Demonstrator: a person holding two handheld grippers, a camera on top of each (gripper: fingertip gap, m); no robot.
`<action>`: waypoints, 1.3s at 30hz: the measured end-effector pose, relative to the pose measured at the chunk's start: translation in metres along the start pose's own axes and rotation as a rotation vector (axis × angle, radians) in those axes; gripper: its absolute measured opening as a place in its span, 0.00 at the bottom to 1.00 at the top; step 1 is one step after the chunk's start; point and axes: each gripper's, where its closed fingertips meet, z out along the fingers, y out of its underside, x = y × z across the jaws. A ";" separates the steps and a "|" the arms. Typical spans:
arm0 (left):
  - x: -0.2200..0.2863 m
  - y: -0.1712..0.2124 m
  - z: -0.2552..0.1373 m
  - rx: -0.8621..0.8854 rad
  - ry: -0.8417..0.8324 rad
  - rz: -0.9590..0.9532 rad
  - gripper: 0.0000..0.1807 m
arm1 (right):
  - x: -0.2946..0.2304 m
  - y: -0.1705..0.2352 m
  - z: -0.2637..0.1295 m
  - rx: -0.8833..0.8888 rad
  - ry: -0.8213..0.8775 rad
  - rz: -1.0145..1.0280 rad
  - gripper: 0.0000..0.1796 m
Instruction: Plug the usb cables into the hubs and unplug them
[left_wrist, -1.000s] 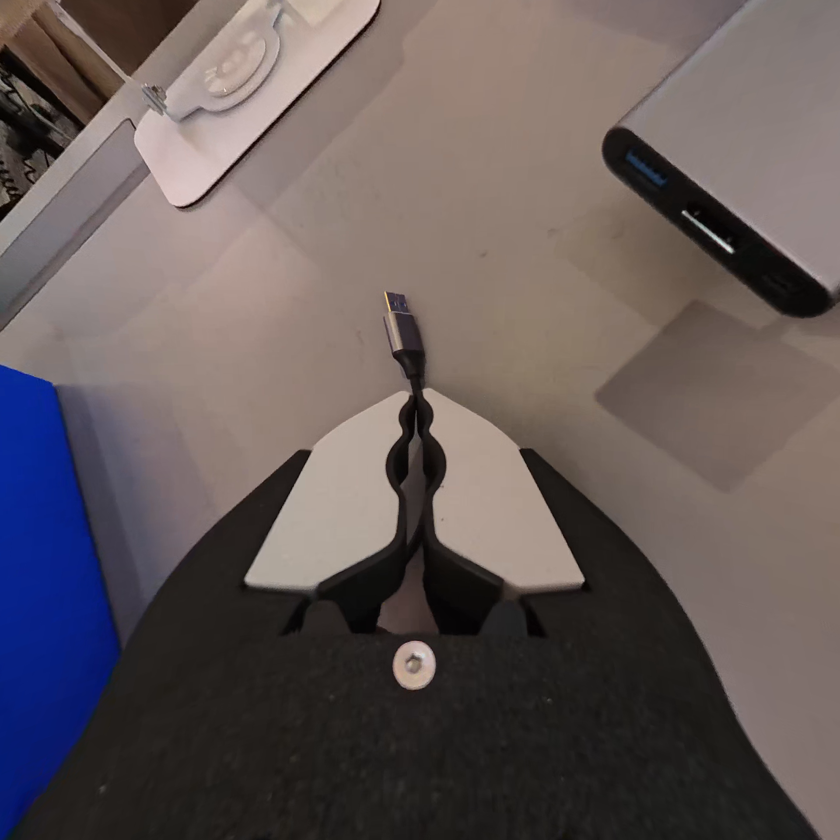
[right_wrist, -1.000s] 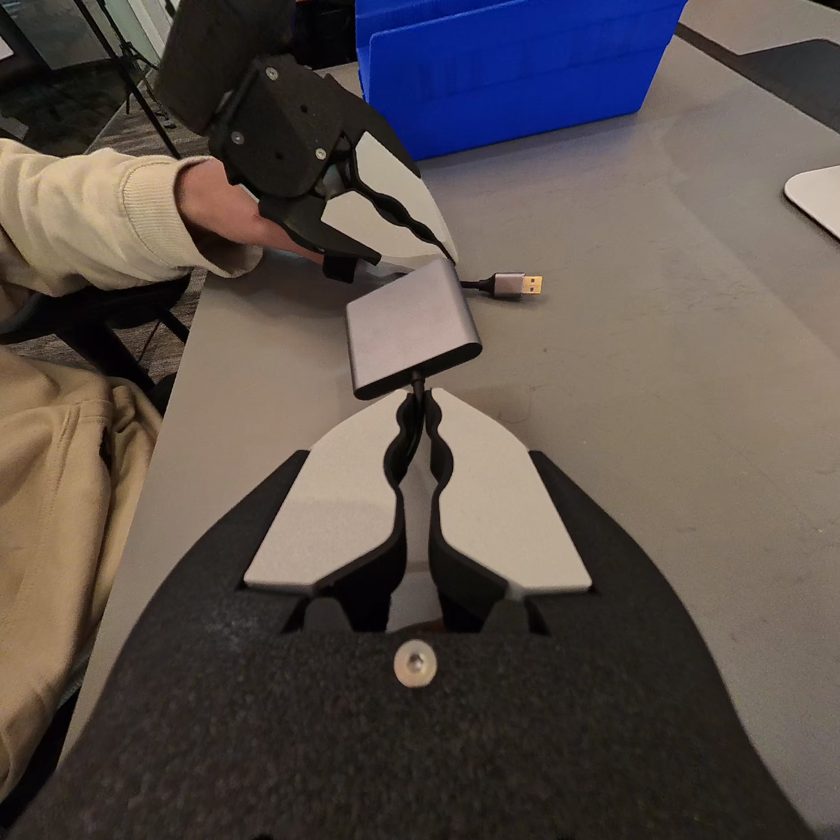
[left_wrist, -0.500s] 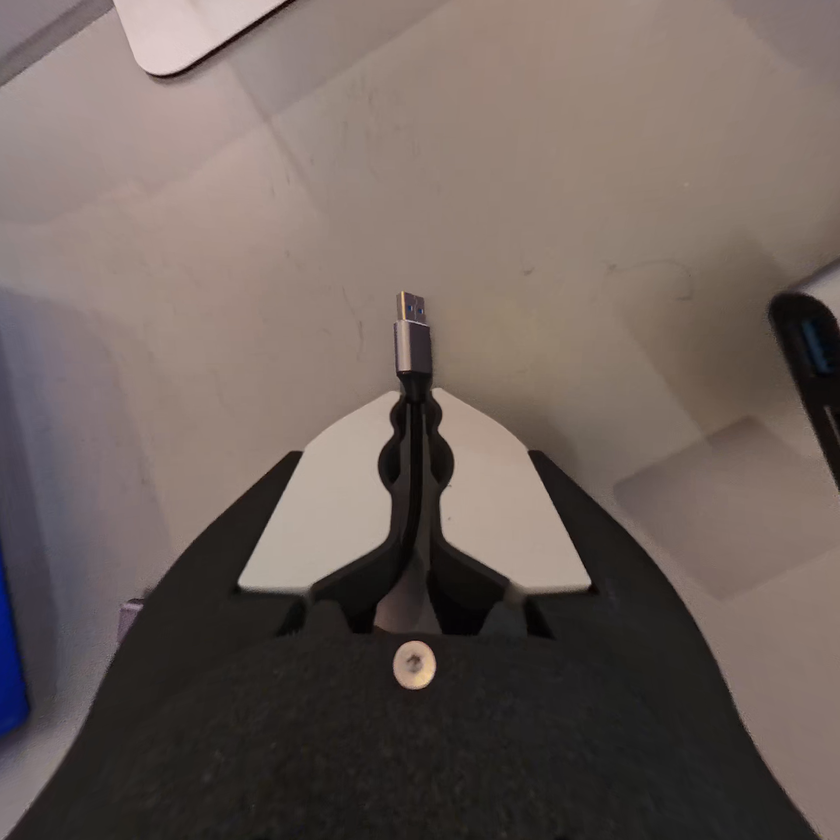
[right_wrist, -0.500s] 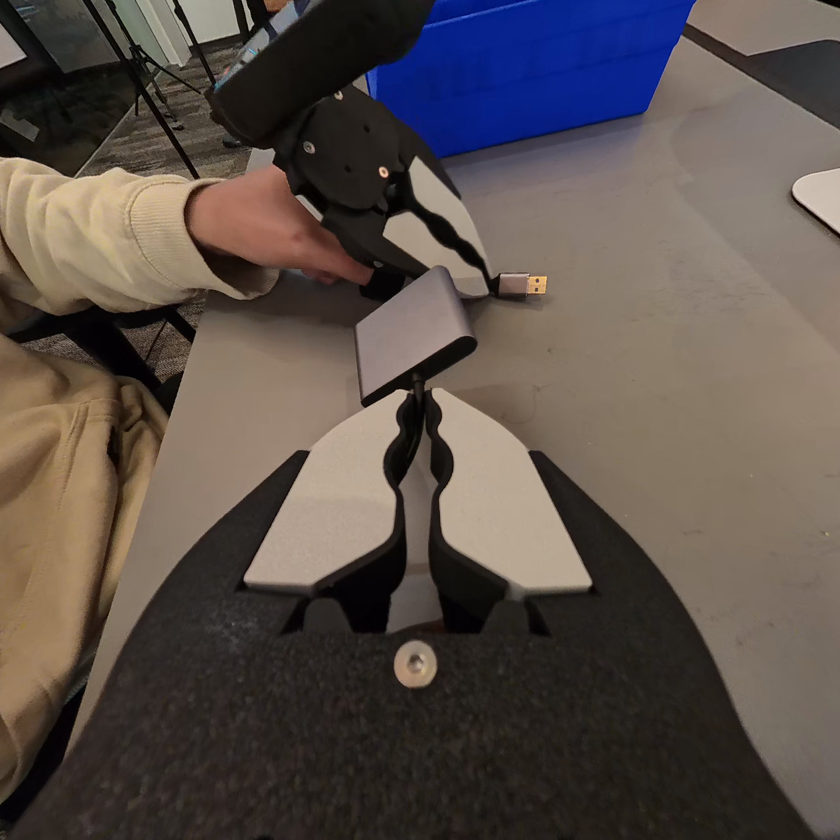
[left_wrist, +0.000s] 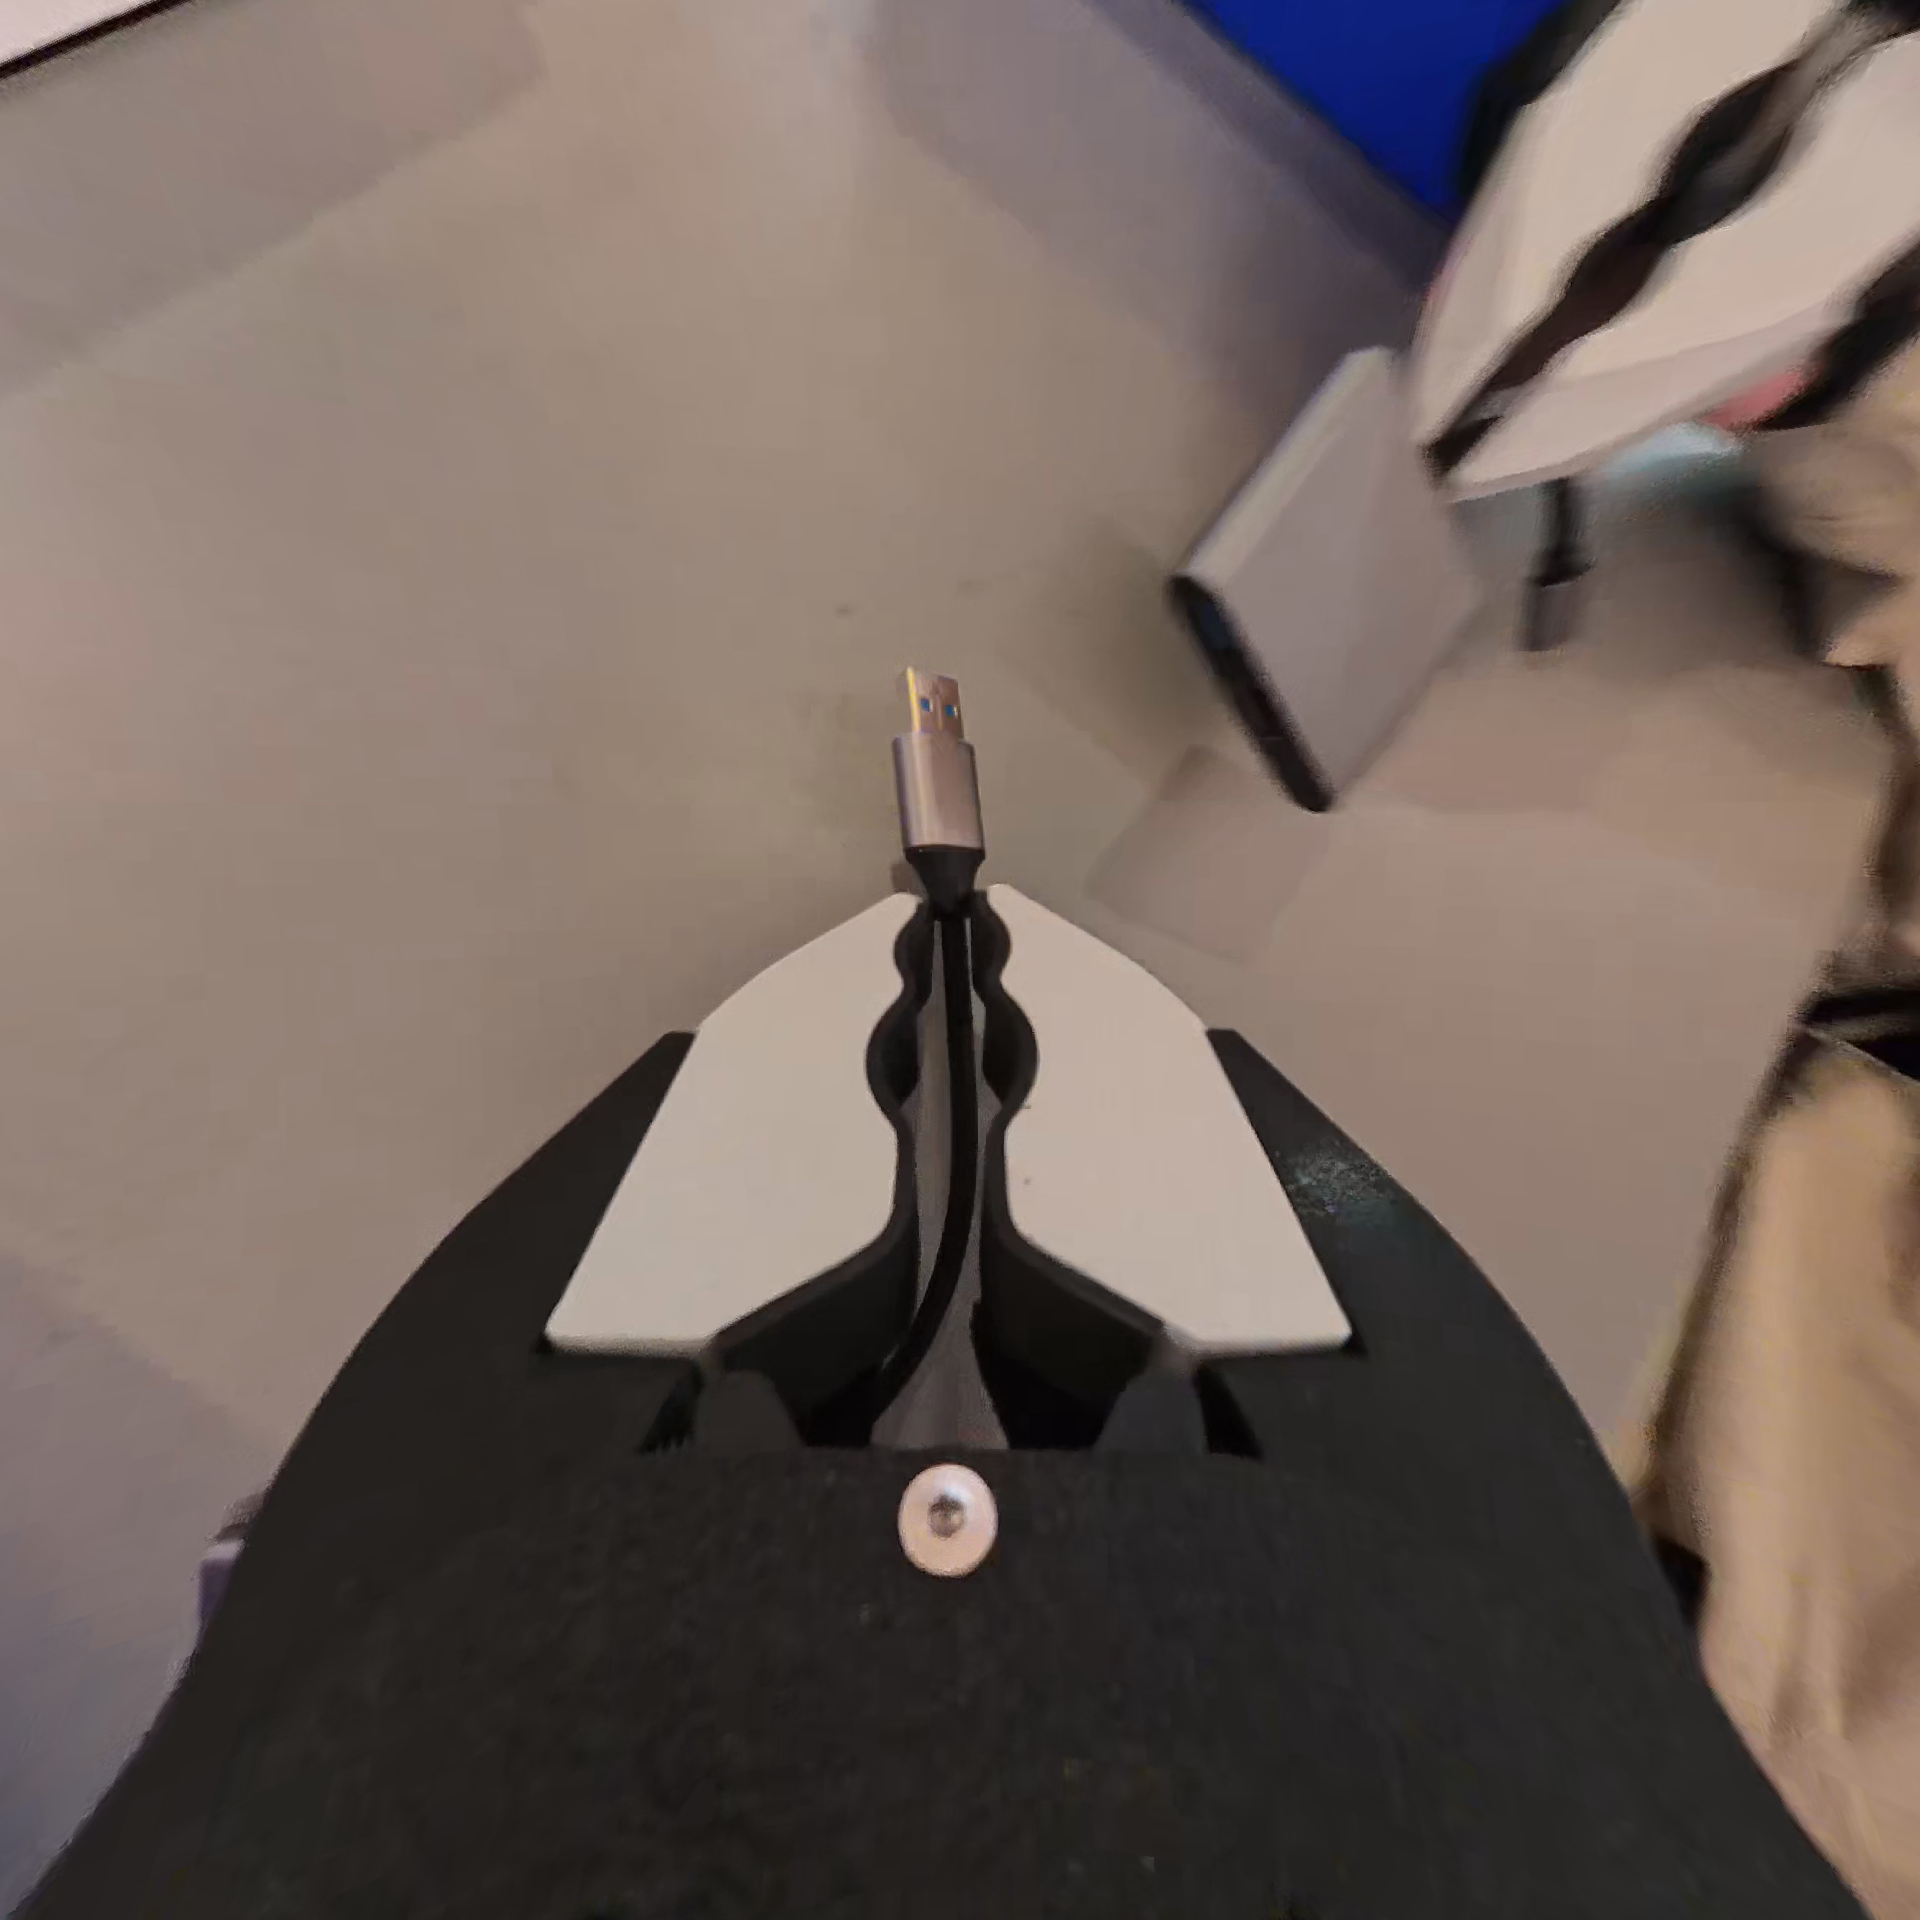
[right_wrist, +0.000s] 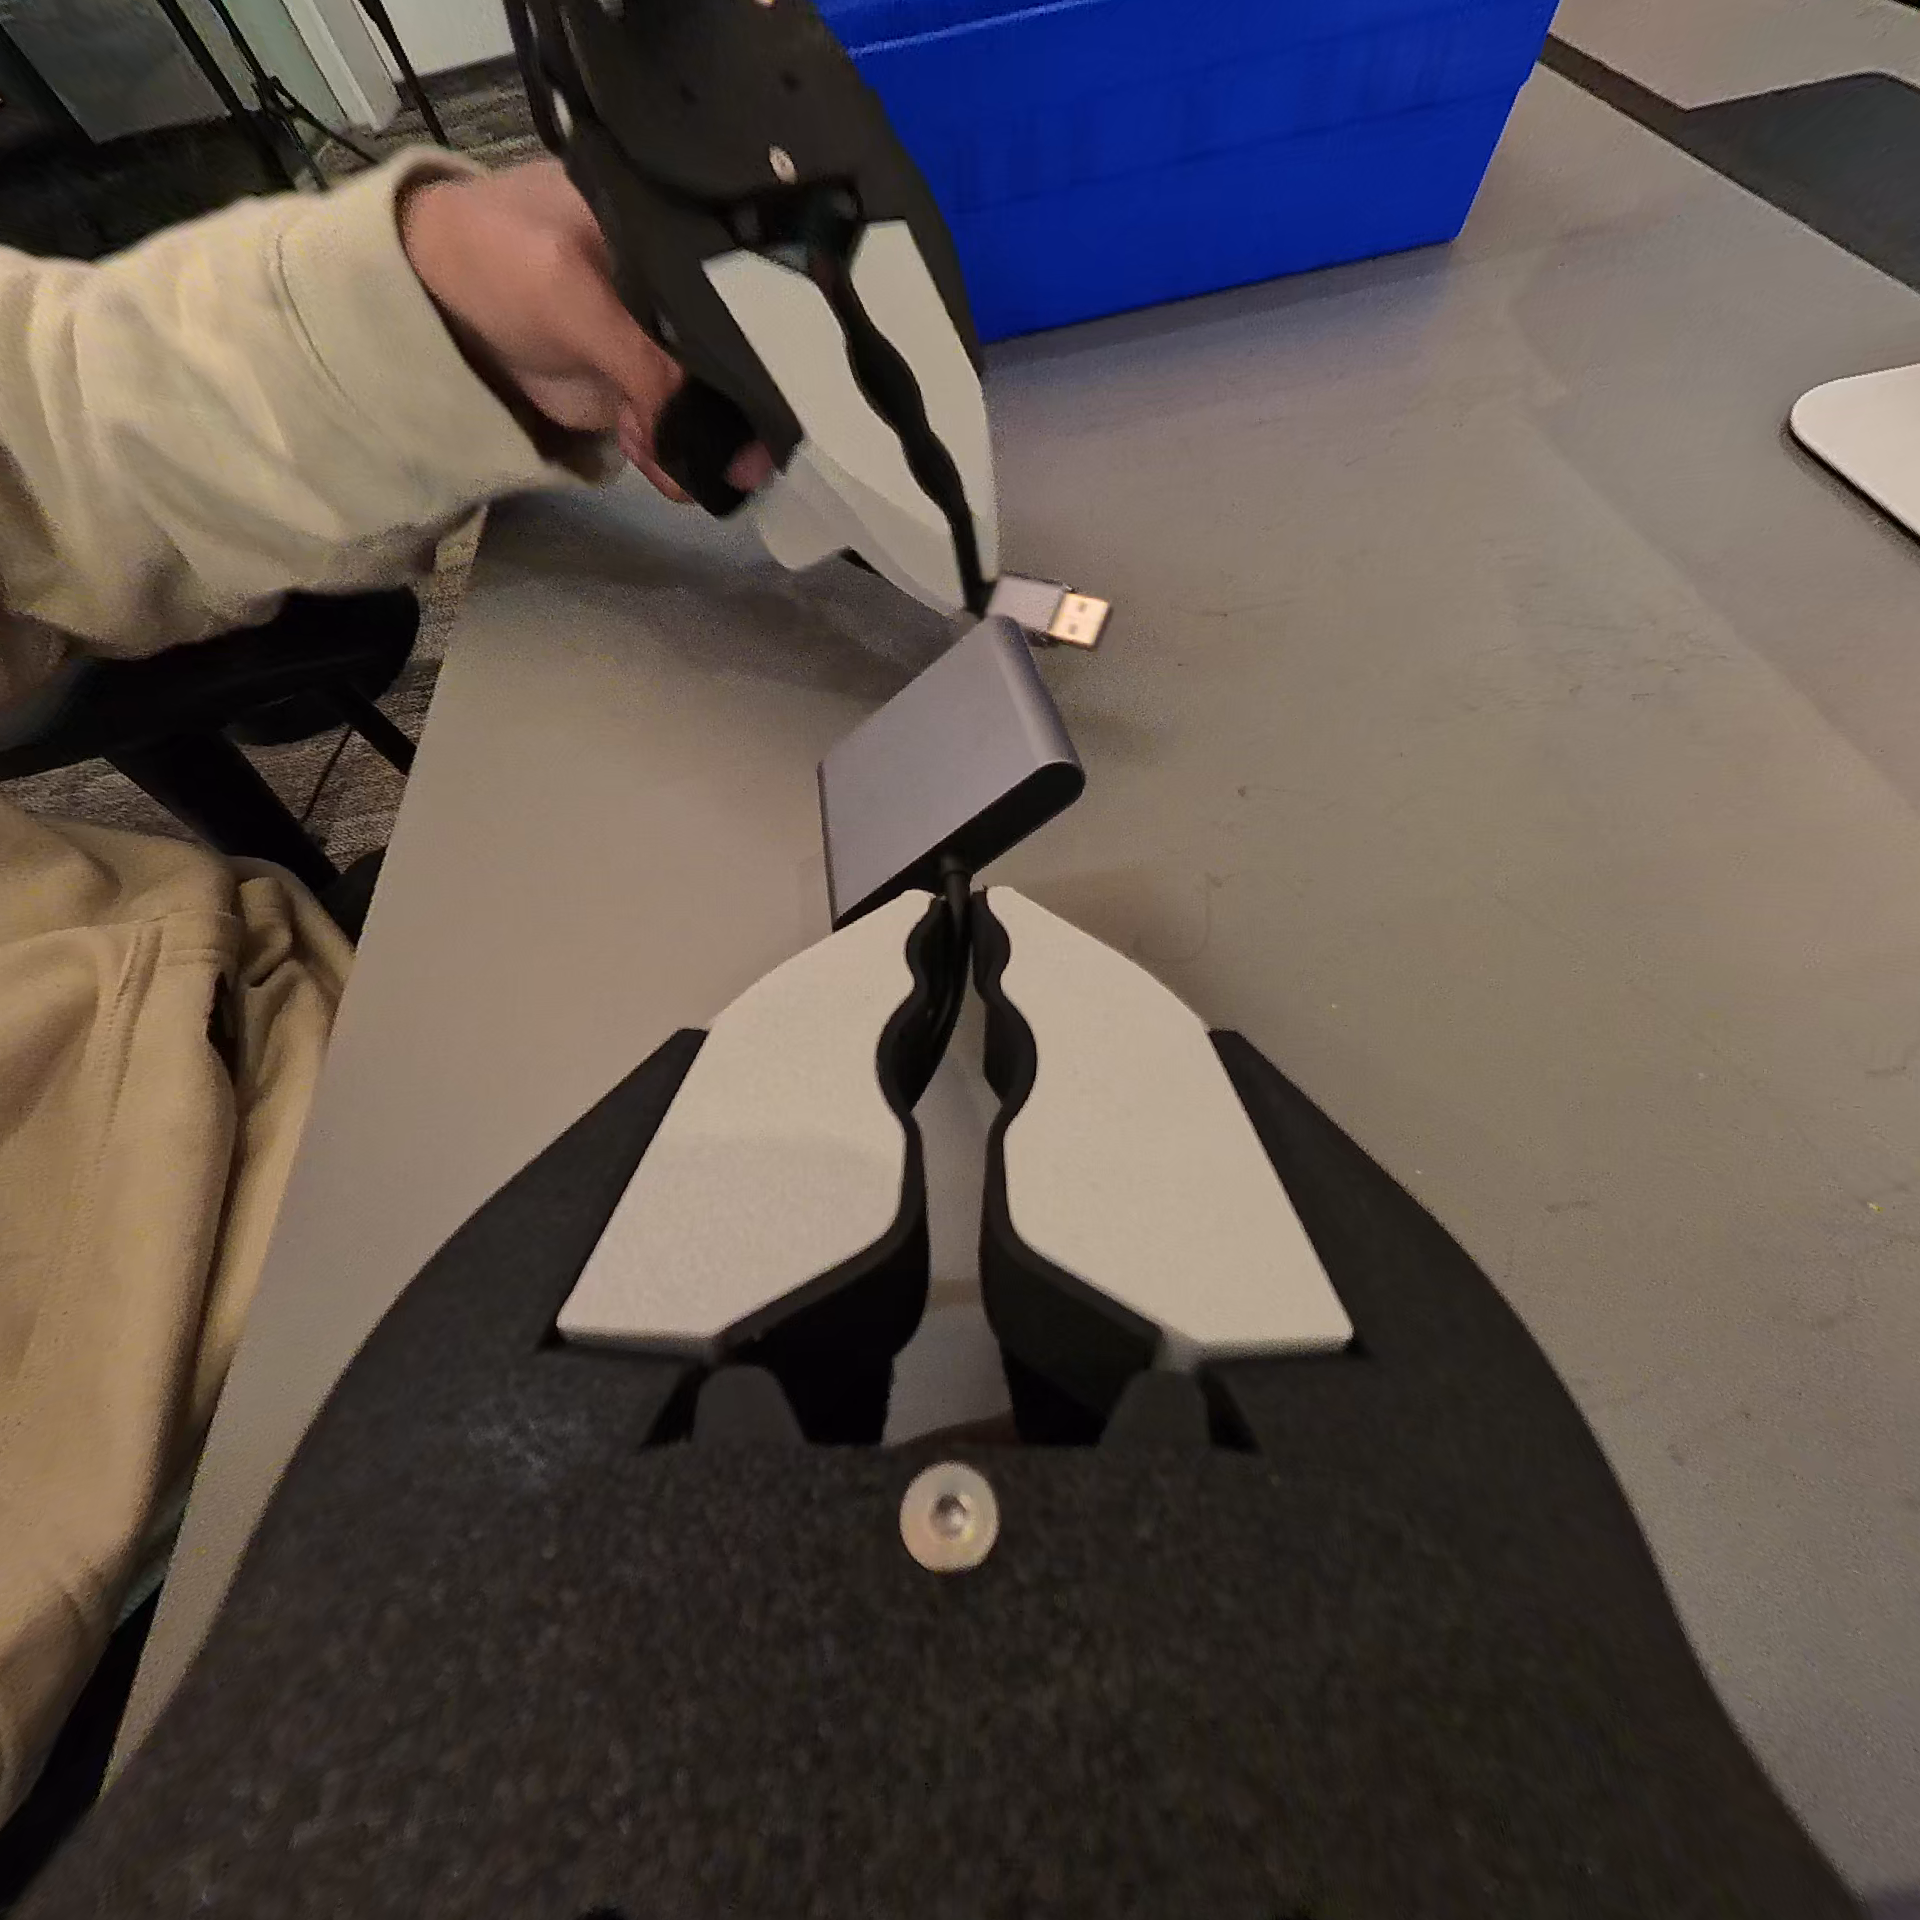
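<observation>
My left gripper is shut on the black cable just behind a grey USB plug, which sticks out past the fingertips above the table. In the right wrist view this gripper holds the plug just beyond the far end of the grey hub, apart from it. My right gripper is shut on the hub's short black cable at its near end and holds the hub tilted above the table. In the left wrist view the hub is at the right, its port face toward the plug, with the right gripper blurred behind it.
A blue bin stands at the back of the grey table. A white flat pad lies at the far right edge. A person's cream sleeve and clothing fill the left side, past the table's left edge. Some 12 cm of space lies between my two pairs of fingers.
My left gripper has swung round with the plug, rising and turning toward the hub; the hub and right gripper now show at its right. The hub has tilted a little.
</observation>
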 end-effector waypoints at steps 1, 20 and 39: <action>0.007 -0.003 -0.005 0.003 0.050 0.016 0.03 | 0.000 0.001 0.001 -0.006 0.002 0.000 0.02; 0.060 -0.008 -0.048 -0.117 0.334 0.409 0.04 | -0.032 -0.019 -0.008 0.123 -0.221 0.027 0.02; 0.059 -0.001 -0.041 -0.277 0.307 0.508 0.04 | -0.039 -0.011 -0.002 0.073 -0.212 -0.059 0.02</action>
